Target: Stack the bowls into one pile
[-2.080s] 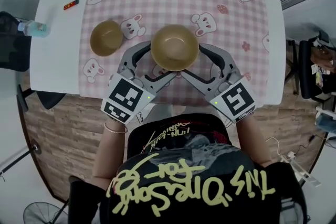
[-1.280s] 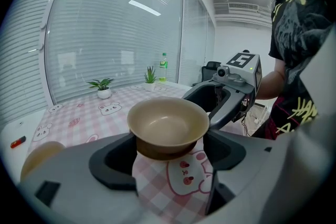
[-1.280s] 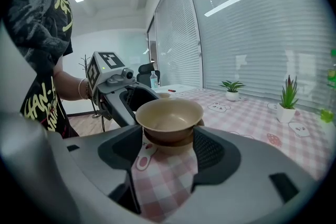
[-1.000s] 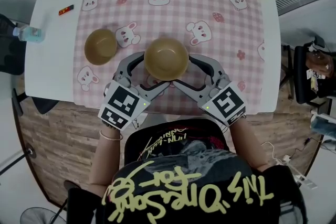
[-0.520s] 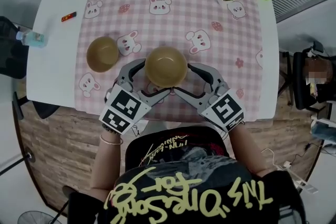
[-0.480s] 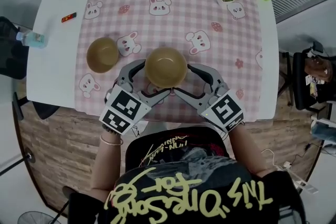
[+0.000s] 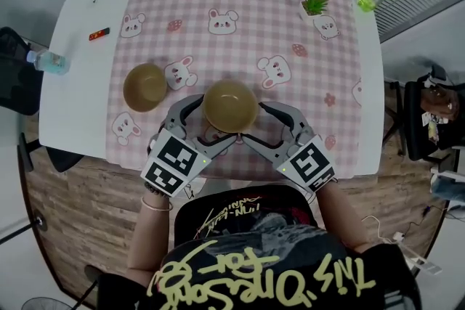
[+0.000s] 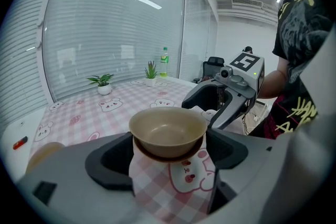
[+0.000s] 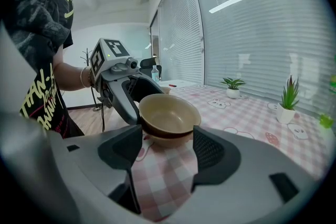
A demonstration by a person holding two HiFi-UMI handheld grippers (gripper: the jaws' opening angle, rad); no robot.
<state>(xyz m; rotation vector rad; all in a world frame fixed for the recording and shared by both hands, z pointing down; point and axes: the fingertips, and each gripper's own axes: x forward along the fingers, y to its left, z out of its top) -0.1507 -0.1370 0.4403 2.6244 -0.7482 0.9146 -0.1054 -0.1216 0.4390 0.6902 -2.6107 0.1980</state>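
- Your left gripper [image 8: 169, 152] has just been opening its jaws. They now stand about as wide as they go, one on each side of the pile [image 7: 229, 105], and they grip nothing.
- Your right gripper [image 9: 167, 144] mirrors it from the other side. Its jaws are spread, with the pile at their mouth and no pad pressing on it.
- The pile looks like two bowls nested together. The upper bowl [image 9: 165, 110] sits inside a lower bowl [image 9: 167, 139], which rests on the pink checked tablecloth [image 7: 247, 33] near your edge of the table.
- Two seconds ago the pile showed larger in the head view while the table hardly changed. I read that as the bowl having come down and been released, so this nesting step looks finished.
- The lone bowl [image 7: 144, 86] has kept its place on the cloth. It stands upright and well apart from the pile, to the left of it and a little farther from you.
- That bowl is probably all that is left of the task. The left gripper is the nearer one, and with its jaws already wide it only has to back off the pile and swing over.
- Pull both grippers back straight, because a jaw brushing the rim could shift the upper bowl.
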